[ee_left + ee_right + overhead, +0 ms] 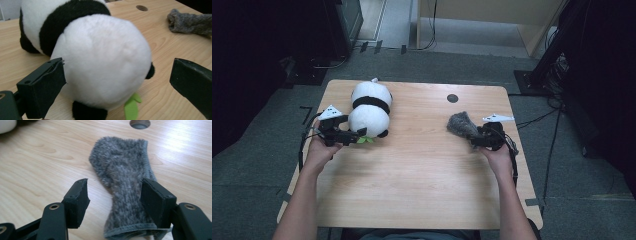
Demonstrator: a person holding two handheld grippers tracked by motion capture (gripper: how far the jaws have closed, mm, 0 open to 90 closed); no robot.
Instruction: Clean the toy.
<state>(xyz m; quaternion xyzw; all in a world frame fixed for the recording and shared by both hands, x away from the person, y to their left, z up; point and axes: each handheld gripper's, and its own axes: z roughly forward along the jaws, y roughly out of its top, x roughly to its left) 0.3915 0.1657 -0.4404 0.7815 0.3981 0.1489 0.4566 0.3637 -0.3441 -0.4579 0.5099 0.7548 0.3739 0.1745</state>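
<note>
Here the left gripper (117, 82) stands with jaws wide apart around the round white head of a black-and-white plush panda (100, 55), neither pad pressing it. The right gripper (113, 200) is spread too, a fuzzy grey knitted sock (125, 182) lying between its jaws on the pale wooden table (422, 175), brushing one pad.

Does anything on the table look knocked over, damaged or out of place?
Nothing stands out. The plush panda lies on its side on the wooden table, intact, and the grey fuzzy sock lies flat, slightly rumpled. No spill or damage shows.
</note>
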